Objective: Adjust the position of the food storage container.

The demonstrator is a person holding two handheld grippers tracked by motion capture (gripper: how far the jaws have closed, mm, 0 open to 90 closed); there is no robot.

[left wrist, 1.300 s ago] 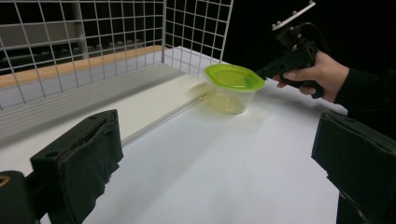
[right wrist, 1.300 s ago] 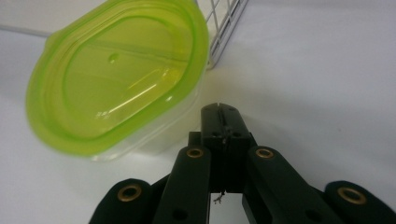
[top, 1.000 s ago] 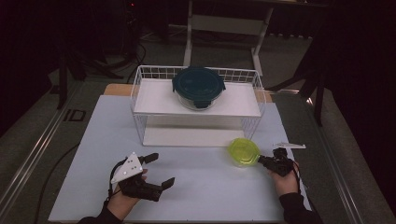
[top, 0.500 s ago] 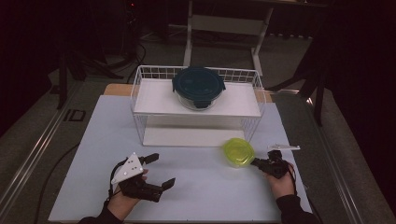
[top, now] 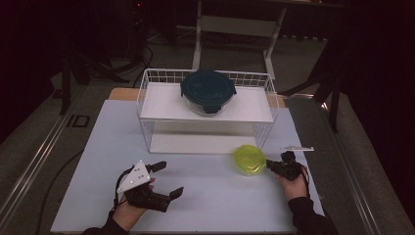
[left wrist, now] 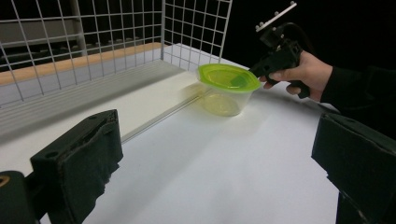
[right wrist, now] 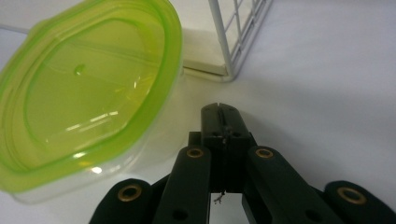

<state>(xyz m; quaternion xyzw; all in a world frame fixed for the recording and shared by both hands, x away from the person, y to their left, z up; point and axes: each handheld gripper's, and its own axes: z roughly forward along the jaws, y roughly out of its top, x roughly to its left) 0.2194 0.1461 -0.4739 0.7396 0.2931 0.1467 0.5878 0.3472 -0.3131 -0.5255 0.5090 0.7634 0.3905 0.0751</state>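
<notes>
Right tongs (top: 272, 165) are clamped tight w/ nothing between them, tips just beside the green tub (top: 249, 159), not gripping it. Compared w/ a sec ago, tub has slid left and toward me across the tabletop (top: 205, 196), so I'm nudging it, not lifting. It sits lid on, upright, just in front of the wire rack's (top: 147, 98) right front corner, off the lower shelf. In the right gripper view the tub (right wrist: 88, 88) is left of my closed tips. Left tongs (top: 169, 179) spread wide, idle, resting near the front left, well apart from the tub (left wrist: 227, 86). Dark lidded bowl (top: 208, 90) sits untouched on the rack's top. My read: the push clears the tub from the rack so I can get a proper grab next.
</notes>
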